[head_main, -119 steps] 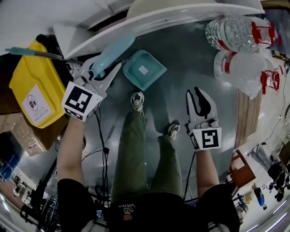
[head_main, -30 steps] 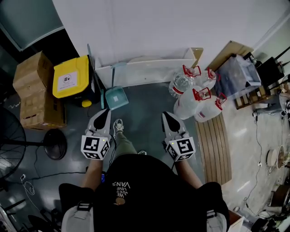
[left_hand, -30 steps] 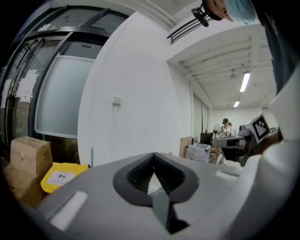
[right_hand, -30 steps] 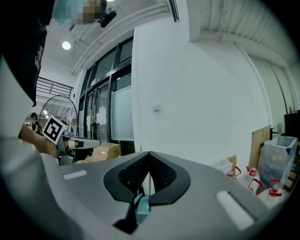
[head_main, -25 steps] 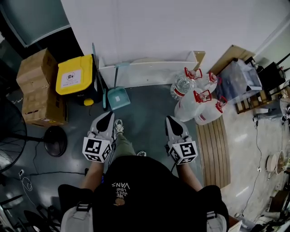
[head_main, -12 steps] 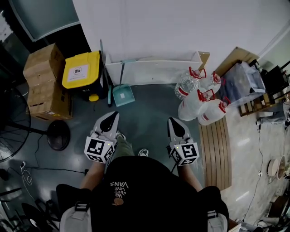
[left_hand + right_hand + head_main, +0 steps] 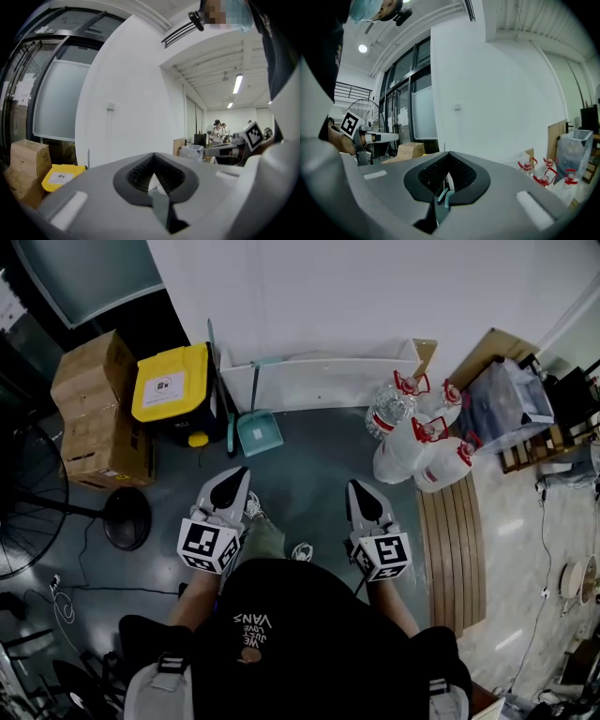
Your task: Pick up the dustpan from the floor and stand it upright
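Smooth teal plastic dustpan (image 7: 260, 432). Glossy dark floor (image 7: 309, 460). Matt brown cardboard boxes (image 7: 94, 418). Shiny yellow plastic bin lid (image 7: 169, 382). Clear plastic water jugs (image 7: 412, 454). Bare wood slats (image 7: 450, 540). Matt grey plastic on left hand-held gripper (image 7: 236, 474) and right hand-held gripper (image 7: 356, 488).

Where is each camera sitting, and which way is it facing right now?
Head view: on the person's head, facing steeply down at the floor; shows the left gripper, right gripper and black shirt.
Left gripper view: on the left gripper, facing level along its shut jaws at the white wall; black shirt at right.
Right gripper view: on the right gripper, along shut jaws at the same wall; black shirt at left.
Shared: head and left gripper views both show the yellow bin.
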The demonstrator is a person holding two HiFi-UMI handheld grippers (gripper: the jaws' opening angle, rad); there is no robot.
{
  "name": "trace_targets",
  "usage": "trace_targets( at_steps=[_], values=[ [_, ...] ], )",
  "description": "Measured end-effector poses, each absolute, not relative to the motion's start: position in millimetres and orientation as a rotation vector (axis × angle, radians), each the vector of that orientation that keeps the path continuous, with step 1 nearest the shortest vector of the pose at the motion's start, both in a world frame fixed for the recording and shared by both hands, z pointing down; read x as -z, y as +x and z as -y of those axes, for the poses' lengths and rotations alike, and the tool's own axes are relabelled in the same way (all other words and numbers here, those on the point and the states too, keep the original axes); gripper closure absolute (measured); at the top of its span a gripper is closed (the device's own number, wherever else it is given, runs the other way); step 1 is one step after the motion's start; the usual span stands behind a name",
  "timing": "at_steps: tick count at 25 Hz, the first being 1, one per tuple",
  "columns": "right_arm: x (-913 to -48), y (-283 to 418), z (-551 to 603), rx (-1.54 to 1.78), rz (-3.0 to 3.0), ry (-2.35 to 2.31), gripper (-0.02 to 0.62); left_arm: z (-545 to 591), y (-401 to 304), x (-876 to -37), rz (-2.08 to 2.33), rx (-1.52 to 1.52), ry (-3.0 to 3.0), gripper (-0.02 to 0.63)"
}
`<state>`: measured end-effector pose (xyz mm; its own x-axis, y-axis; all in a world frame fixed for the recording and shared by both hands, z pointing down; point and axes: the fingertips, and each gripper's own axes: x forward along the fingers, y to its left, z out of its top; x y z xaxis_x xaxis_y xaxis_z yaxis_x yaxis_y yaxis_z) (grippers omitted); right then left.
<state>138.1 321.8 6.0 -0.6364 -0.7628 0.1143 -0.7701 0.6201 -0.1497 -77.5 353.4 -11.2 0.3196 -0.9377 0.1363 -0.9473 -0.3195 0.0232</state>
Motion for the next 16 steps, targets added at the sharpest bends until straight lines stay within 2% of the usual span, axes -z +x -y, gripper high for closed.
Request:
trace_targets(
  at_steps=[16],
  values=[
    [-9,142,-301,-0.266,2.765,1.339,0.594,-334,-79,2,1.764,-0.114,2.454,0.555]
  ],
)
